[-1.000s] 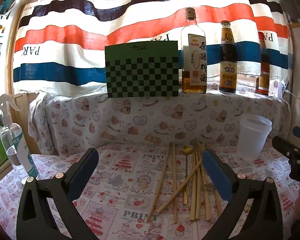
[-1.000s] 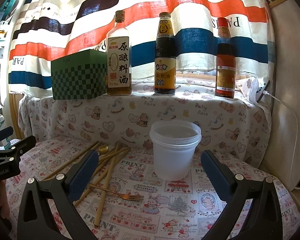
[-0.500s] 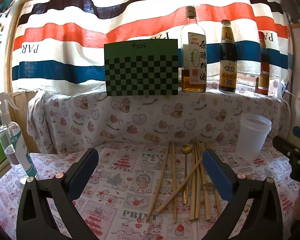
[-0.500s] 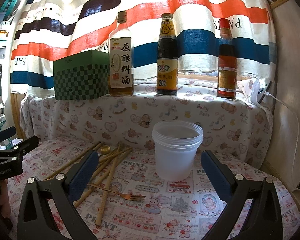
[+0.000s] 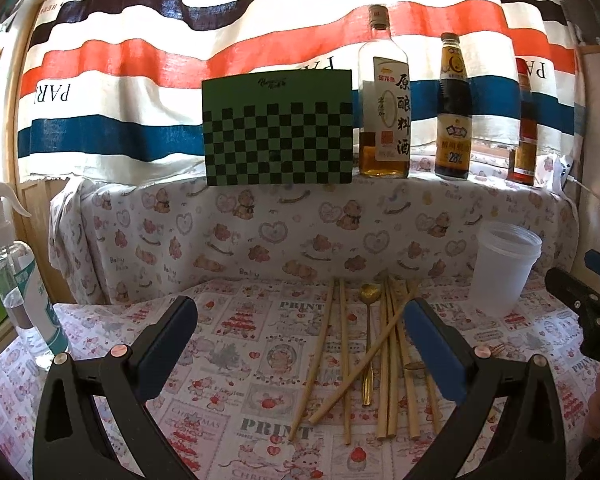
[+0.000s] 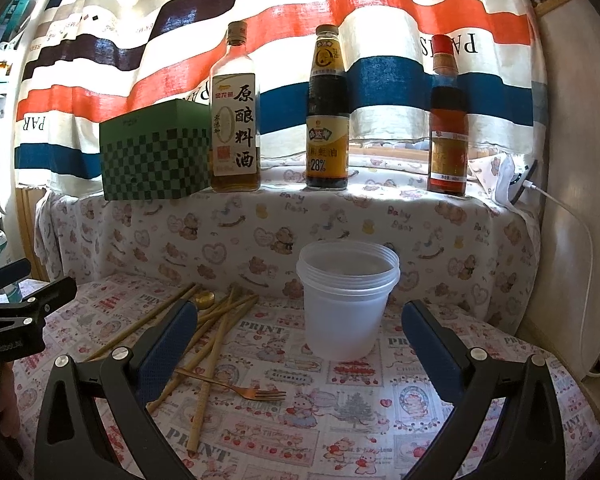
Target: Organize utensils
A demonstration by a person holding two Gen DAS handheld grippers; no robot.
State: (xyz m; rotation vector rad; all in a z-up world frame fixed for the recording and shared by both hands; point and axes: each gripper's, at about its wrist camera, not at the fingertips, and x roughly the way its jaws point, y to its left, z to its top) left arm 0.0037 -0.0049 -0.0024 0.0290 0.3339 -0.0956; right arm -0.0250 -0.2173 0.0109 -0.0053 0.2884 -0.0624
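Several bamboo chopsticks (image 5: 342, 354) (image 6: 216, 334) lie loosely fanned on the printed tablecloth. A gold spoon (image 5: 369, 320) (image 6: 204, 299) lies among them, and a gold fork (image 6: 236, 388) crosses their near ends. A translucent plastic cup (image 5: 502, 274) (image 6: 346, 300) stands upright to their right. My left gripper (image 5: 300, 344) is open above the cloth, its right finger over the chopstick pile. Wide open too, my right gripper (image 6: 300, 344) sits just in front of the cup, holding nothing.
On the covered ledge behind stand a green checkered box (image 5: 278, 128) and three sauce bottles (image 6: 234, 120) (image 6: 327, 120) (image 6: 447, 120). A spray bottle (image 5: 18, 292) stands at the far left. A white cable (image 6: 580, 240) runs down the right wall.
Both views have shifted only slightly; the left gripper drifted a little, the right one edged slightly toward the cup. Nothing on the cloth has moved and both grippers stay open.
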